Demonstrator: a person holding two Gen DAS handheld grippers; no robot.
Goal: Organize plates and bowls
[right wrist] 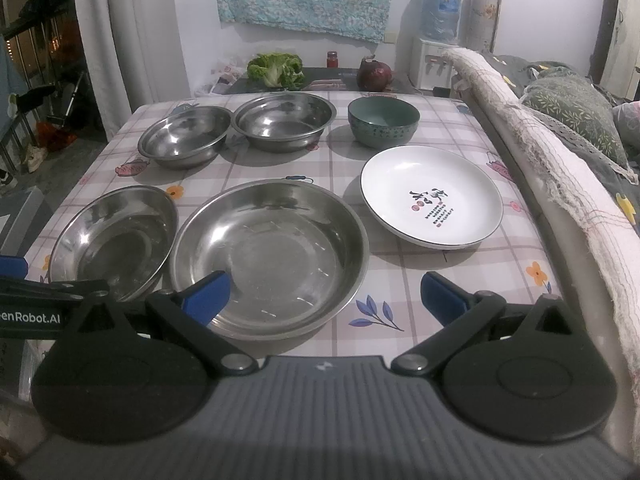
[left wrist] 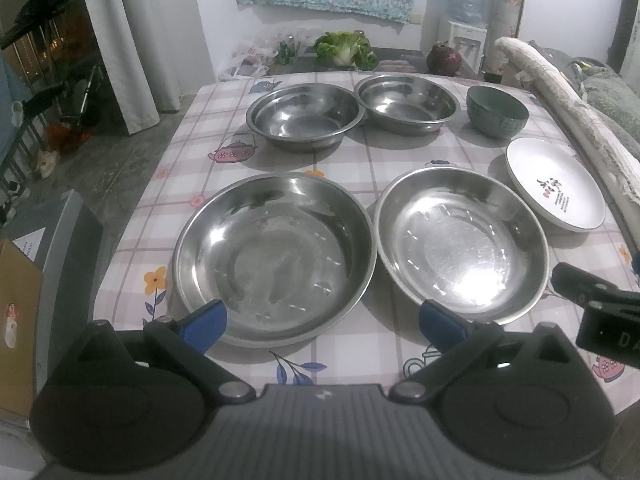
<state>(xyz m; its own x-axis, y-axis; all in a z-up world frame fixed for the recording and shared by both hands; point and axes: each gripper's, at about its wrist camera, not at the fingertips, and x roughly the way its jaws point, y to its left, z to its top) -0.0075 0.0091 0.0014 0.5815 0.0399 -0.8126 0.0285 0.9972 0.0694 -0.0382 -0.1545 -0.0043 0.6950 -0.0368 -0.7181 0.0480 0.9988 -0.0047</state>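
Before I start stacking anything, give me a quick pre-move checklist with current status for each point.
1. Left gripper open, holding nothing: ok.
2. Right gripper open, holding nothing: ok.
3. Two large shallow steel plates lie separate, not yet stacked: ok.
4. Two deeper steel bowls upright, apparently empty: ok.
5. White ceramic plate with printed characters and green ceramic bowl clear of the steel pieces: ok.
6. Whether the steel bowls' rims touch: cannot tell.

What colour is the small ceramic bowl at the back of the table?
The ceramic bowl is teal green, patterned outside; clearest in the right wrist view.
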